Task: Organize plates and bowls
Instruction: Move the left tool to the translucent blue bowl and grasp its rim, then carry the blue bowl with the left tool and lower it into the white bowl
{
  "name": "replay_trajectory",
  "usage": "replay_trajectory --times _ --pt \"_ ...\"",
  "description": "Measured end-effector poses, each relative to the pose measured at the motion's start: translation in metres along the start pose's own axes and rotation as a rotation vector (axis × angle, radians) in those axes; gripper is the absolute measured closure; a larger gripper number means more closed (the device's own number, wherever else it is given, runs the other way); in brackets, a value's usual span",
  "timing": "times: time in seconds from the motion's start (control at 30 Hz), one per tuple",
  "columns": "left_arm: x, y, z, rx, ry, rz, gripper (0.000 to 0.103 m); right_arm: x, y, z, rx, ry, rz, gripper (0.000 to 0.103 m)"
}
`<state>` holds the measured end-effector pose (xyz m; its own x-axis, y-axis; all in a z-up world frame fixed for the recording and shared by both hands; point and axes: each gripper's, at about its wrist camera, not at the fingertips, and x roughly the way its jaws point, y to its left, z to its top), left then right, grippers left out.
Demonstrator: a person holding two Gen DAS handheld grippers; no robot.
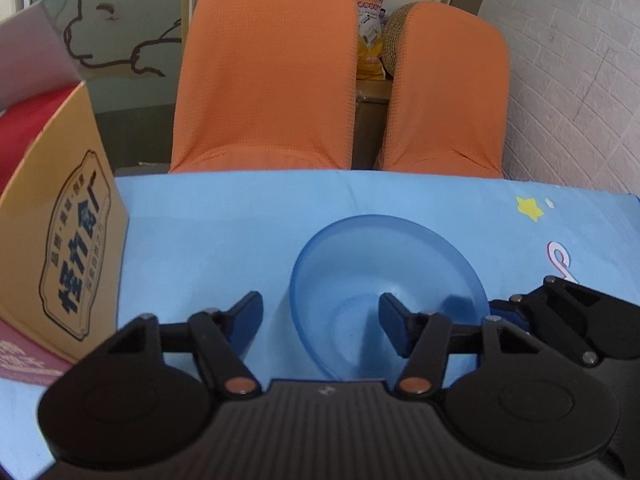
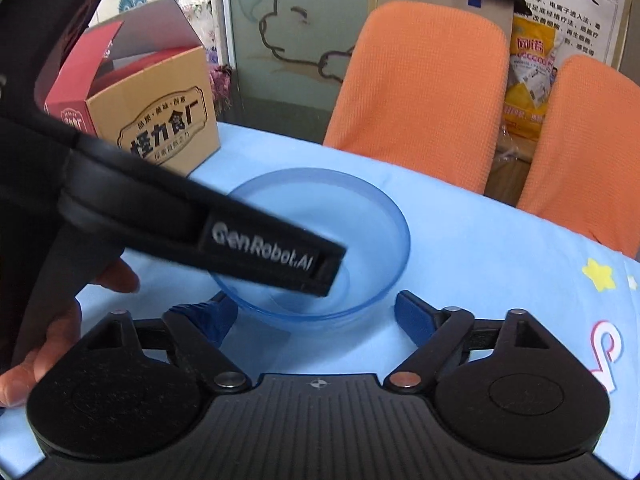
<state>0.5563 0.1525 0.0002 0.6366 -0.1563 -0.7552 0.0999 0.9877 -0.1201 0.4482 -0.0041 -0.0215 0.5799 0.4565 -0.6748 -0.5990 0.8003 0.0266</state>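
Right now both your grippers tilt down over the table (image 1: 224, 216) with its light blue cloth, meeting at one clear blue bowl (image 1: 384, 264). Your left gripper (image 1: 320, 316) straddles the bowl's near-left rim: one finger (image 1: 394, 326) sits inside the bowl, the other outside on the cloth, and the gap between them is still wide, so nothing is pinched. Your right gripper (image 2: 316, 316) hangs at the bowl's near rim with its jaws part open; whether its pads touch the rim you cannot tell. Your left hand (image 2: 60, 320) shows wrapped round its handle. The bowl stands upright and empty, nearer the table's far edge. A cardboard box (image 2: 160, 120) with open flaps stands toward the far-left corner; its contents are hidden. Two orange chairs (image 1: 268, 76) stand beyond the far edge.
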Motion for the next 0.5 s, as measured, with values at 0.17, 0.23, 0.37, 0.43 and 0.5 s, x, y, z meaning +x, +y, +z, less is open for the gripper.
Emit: replay_trajectory --times 0.17,0.23,0.37,0.43,0.5 --pt "-0.009 -0.001 -0.003 0.004 0.011 -0.047 0.062 -0.004 0.003 0.006 -0.005 -0.018 0.019 0.040" --pt "-0.019 -0.005 -0.004 0.015 -0.008 -0.053 0.062 -0.011 0.004 0.008 -0.024 -0.031 0.012 0.040" --pt "-0.048 -0.021 -0.003 0.027 -0.049 -0.074 0.063 -0.036 0.004 0.011 -0.041 -0.060 -0.007 0.040" --pt "-0.067 -0.031 -0.006 0.030 -0.063 -0.092 0.063 -0.056 0.006 0.012 -0.051 -0.073 -0.020 0.040" --pt "-0.088 -0.044 -0.011 0.032 -0.076 -0.112 0.063 -0.080 0.007 0.010 -0.052 -0.086 -0.031 0.040"
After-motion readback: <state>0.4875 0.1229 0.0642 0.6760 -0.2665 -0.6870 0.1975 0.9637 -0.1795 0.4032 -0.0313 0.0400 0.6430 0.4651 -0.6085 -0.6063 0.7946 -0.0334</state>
